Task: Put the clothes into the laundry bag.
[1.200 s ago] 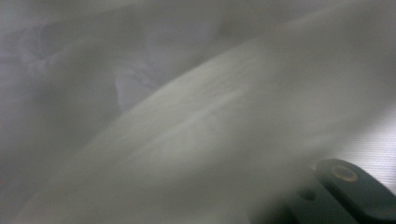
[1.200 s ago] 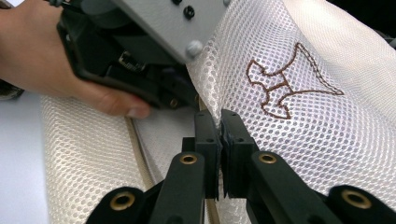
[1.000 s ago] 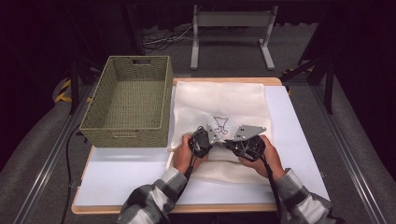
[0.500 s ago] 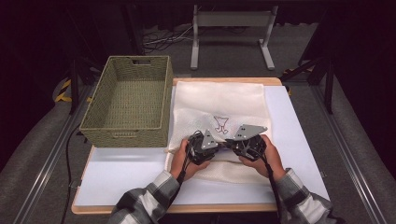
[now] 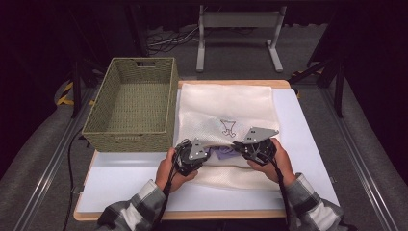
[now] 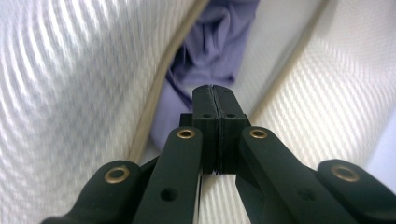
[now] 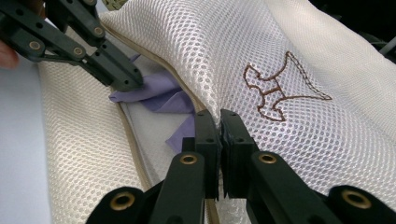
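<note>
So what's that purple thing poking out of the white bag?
The purple cloth looks like a soft, thin, crumpled fabric, lilac in colour. It lies in the open mouth of the white mesh bag, between the bag's upper and lower layers, part inside and part showing. The left gripper has its shut jaws at the cloth's edge, apparently pinching it. The right gripper grips the bag's upper edge beside it.

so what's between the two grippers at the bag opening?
A crumpled purple cloth, lying in the mouth of the white mesh bag, between left gripper and right gripper; clearest in the right gripper view.
</note>
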